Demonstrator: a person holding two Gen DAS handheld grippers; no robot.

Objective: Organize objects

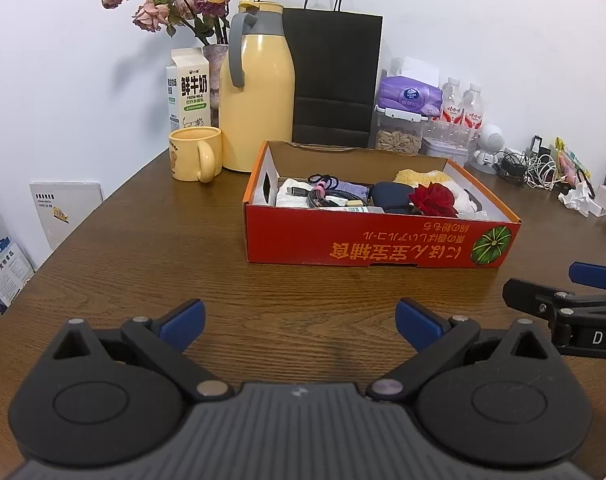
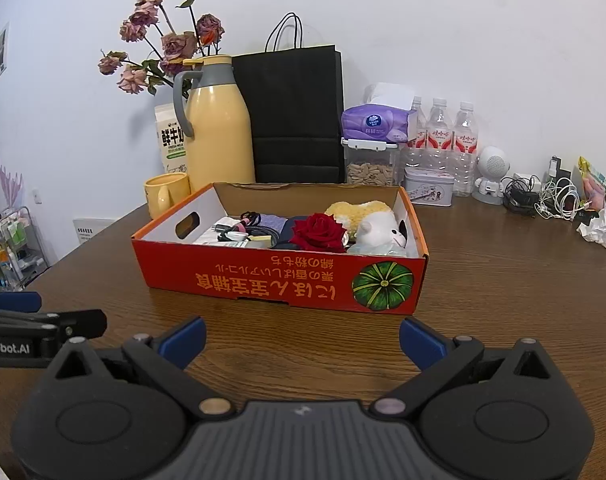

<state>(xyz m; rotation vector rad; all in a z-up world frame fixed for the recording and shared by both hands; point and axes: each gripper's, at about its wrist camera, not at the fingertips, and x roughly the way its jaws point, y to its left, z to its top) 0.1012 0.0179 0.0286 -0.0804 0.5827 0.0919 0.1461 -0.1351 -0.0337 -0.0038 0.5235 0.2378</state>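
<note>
An open orange cardboard box stands on the brown wooden table. Inside lie a red rose, a white and yellow plush toy, a dark pouch, cables and small items. My left gripper is open and empty, low over the table in front of the box. My right gripper is open and empty, also in front of the box. Each gripper shows at the edge of the other's view.
Behind the box stand a yellow mug, a yellow thermos jug, a milk carton, a vase of dried roses and a black paper bag. Tissues, water bottles, a tin and cables sit at the back right.
</note>
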